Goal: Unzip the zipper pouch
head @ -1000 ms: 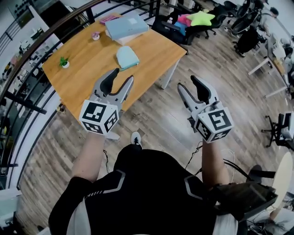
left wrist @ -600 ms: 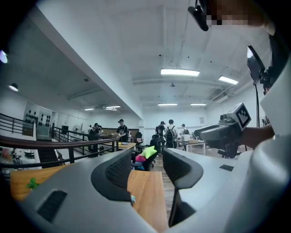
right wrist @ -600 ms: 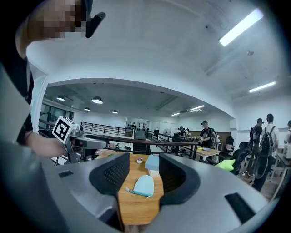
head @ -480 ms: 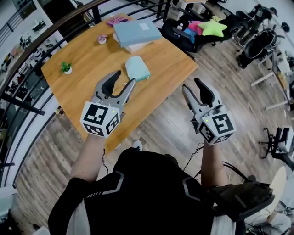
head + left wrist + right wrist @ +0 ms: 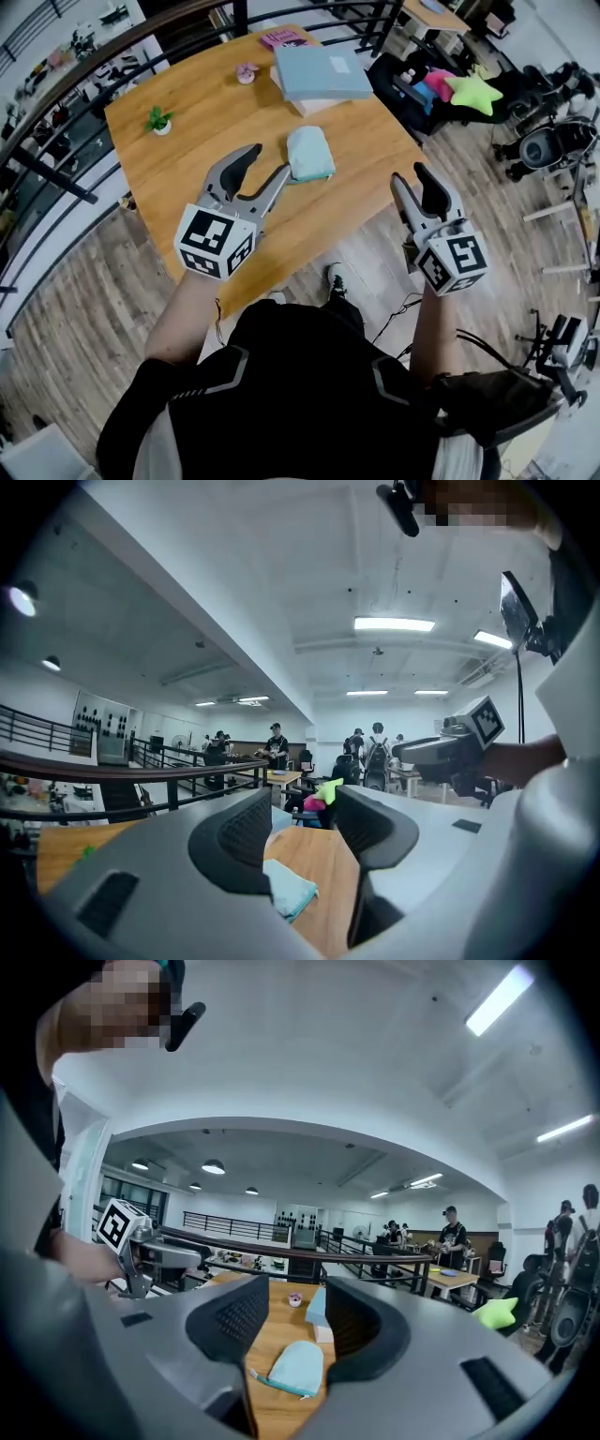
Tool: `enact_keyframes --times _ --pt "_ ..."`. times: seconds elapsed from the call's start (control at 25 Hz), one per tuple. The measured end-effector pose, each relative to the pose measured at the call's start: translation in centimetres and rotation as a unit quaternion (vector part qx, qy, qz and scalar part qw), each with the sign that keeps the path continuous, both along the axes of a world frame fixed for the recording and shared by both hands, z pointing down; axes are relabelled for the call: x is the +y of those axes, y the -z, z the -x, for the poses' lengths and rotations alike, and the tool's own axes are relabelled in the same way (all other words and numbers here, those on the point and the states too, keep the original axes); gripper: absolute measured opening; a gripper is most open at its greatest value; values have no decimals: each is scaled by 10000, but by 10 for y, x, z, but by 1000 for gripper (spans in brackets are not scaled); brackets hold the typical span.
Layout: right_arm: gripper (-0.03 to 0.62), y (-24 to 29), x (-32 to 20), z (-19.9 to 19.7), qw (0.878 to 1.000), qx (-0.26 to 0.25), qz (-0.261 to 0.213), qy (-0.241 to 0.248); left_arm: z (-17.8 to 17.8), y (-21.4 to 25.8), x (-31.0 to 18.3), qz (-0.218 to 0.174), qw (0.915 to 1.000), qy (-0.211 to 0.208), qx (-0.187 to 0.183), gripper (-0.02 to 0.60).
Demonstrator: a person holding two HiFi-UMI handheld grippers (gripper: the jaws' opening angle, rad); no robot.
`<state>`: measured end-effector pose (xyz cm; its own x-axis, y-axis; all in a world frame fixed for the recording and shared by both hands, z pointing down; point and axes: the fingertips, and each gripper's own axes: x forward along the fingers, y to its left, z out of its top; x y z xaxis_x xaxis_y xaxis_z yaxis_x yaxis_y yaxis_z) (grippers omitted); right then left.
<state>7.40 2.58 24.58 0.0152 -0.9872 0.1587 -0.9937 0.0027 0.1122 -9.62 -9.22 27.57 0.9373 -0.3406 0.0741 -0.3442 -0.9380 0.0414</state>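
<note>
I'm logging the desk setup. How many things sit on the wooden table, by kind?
Zipper pouch: 1
Potted plant: 1
Small pink ornament: 1
Books or flat boxes: 3 (blue one, pale one under it, pink one)
Total: 6

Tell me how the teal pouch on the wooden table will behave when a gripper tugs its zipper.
Probably floppy: the teal pouch lies flat with soft rounded edges, like fabric. Likely light for its size, so on the smooth wooden table it may slide with a tug unless held down.
</note>
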Motion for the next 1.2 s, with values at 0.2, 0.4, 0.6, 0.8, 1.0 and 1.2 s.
enact_keyframes --times 0.2,0.4,0.6,0.8,1.0,1.2 --pt "198 -11 -43 -7 9971 16 -27 755 2 -9 -18 -31 9986 506 -167 227" --pt "198 -29 -81 -25 9888 -81 56 1487 -10 -16 -30 -37 9941 1032 -340 227" --pt "198 -32 -116 -52 9775 -150 112 2103 -30 -20 -41 82 9854 1637 -453 227" --pt "198 -29 -144 -70 9659 -79 60 2585 -50 -22 -49 123 9775 2048 -497 227" --pt "198 -36 -166 -82 9591 -92 63 2827 -58 -38 -53 254 9694 2346 -674 227" --pt "198 -62 -179 -82 9489 -107 296 3139 -57 -62 -55 497 9606 2610 -820 227"
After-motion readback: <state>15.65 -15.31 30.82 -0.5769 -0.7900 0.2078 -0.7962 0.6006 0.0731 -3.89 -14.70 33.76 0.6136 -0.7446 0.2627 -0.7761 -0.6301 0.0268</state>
